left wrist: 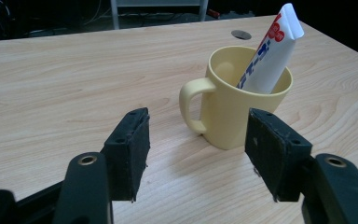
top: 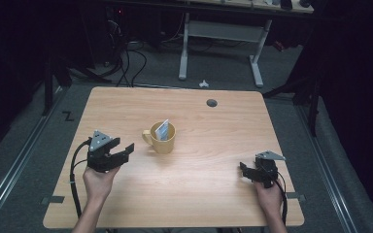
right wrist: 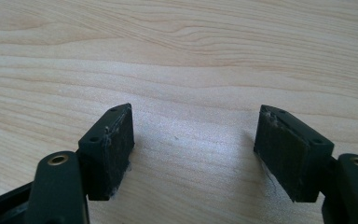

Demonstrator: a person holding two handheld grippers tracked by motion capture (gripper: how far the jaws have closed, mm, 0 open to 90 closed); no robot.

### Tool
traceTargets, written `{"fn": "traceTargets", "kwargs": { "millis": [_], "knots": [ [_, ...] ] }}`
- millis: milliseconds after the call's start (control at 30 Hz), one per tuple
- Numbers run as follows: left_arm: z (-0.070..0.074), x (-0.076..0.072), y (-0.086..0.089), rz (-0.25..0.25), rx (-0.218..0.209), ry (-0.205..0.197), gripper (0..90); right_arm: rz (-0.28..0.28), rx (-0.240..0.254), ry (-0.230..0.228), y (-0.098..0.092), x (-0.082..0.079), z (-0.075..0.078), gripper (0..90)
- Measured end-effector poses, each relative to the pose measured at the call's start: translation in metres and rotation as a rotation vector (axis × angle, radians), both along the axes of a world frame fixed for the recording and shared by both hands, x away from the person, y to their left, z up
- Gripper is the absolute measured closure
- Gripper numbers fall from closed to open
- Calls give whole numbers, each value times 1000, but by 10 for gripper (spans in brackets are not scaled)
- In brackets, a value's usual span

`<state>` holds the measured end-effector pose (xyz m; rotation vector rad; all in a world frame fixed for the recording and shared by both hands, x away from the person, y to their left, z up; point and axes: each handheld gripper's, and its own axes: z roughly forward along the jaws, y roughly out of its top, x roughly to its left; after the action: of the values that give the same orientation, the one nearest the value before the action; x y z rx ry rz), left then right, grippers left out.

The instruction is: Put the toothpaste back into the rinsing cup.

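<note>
A pale yellow mug (top: 161, 138) stands upright near the middle of the wooden table (top: 213, 126), its handle turned left. A white tube with blue and red print (top: 162, 129) leans inside it. In the left gripper view the mug (left wrist: 235, 102) and the tube (left wrist: 269, 51) sit just beyond the jaws, slightly right. My left gripper (top: 124, 148) is open and empty, a short way left of the mug (left wrist: 198, 140). My right gripper (top: 243, 171) rests near the table's front right, open over bare wood (right wrist: 193, 140).
A round grey cable hole (top: 211, 103) lies in the table's far right part. Behind the table stands a white-legged desk frame (top: 221, 43), with cables on the floor at the back left (top: 126, 58).
</note>
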<state>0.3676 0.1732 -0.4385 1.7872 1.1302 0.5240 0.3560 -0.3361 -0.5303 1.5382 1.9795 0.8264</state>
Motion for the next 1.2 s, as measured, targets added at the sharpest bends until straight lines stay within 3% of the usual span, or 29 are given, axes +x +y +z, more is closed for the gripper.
{"fn": "traceTargets", "kwargs": {
  "millis": [1200],
  "knots": [
    [-28, -3, 7, 37, -3, 64, 405, -1, 0, 0, 0, 0, 0, 285]
  ]
}}
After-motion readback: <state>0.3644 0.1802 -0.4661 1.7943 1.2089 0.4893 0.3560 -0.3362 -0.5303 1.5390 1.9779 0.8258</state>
